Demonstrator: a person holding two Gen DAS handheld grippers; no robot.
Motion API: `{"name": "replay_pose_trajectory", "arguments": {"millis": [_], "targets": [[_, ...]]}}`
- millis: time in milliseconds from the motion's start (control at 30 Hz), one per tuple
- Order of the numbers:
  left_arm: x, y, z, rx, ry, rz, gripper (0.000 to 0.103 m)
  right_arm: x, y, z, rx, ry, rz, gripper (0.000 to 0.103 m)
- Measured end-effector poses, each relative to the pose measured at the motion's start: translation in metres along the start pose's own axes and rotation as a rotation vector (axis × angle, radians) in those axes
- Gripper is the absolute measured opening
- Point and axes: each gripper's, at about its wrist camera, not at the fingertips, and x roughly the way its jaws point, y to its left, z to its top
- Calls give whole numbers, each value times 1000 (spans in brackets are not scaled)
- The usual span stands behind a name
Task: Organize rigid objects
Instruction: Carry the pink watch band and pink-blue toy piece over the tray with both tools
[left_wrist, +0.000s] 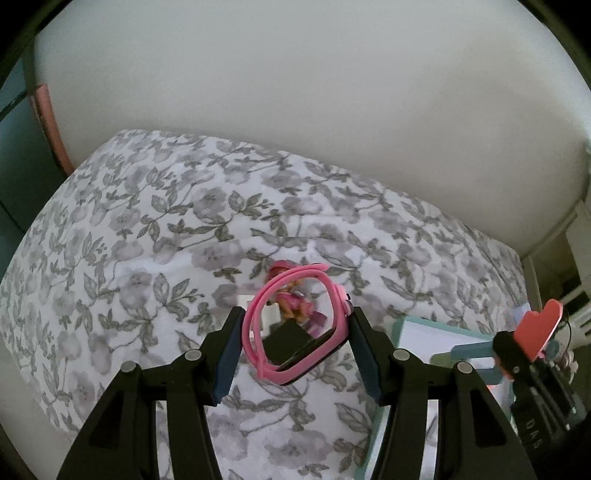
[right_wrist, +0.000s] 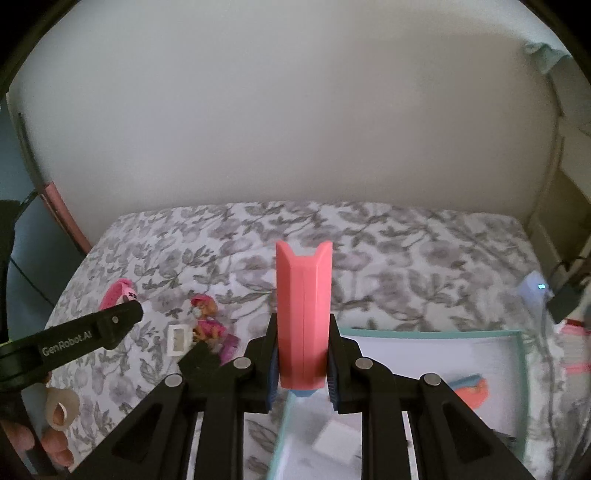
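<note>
Floral quilted bedspread (left_wrist: 155, 221), left tool (left_wrist: 294, 321) gripping looped pink watch (left_wrist: 295, 325), right tool (right_wrist: 303, 354) clamping coral heart block (right_wrist: 303, 314)

I see a white bedspread (left_wrist: 155, 206) patterned with grey flowers and leaves. The watch (left_wrist: 295, 325) has a bright pink strap and a black face. The heart block (right_wrist: 303, 317) is coral pink. The tray (right_wrist: 522, 373) has a teal rim and a white floor. The toy figure (right_wrist: 207, 321) looks pink and orange, though blurred.
</note>
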Motion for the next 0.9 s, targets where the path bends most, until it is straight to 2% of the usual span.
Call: {"name": "replay_pose_trajectory", "arguments": {"millis": [267,467,700,800,900], "targets": [[-8,-47,-30,112,23,-40,57,-37,-53,-14,89,-3,-79,22],[-5,-96,-62,243,65,-76,57,-45,-84,-29,153,16,-113,22],[10,-131,-90,335,129,-90,58,-29,-104,-45,175,98,-156,22],[25,-138,-102,345,189,-102,58,-12,-109,-58,186,170,-156,22],[36,-145,-113,375,214,-75,58,8,-114,-71,199,257,-160,22]]}}
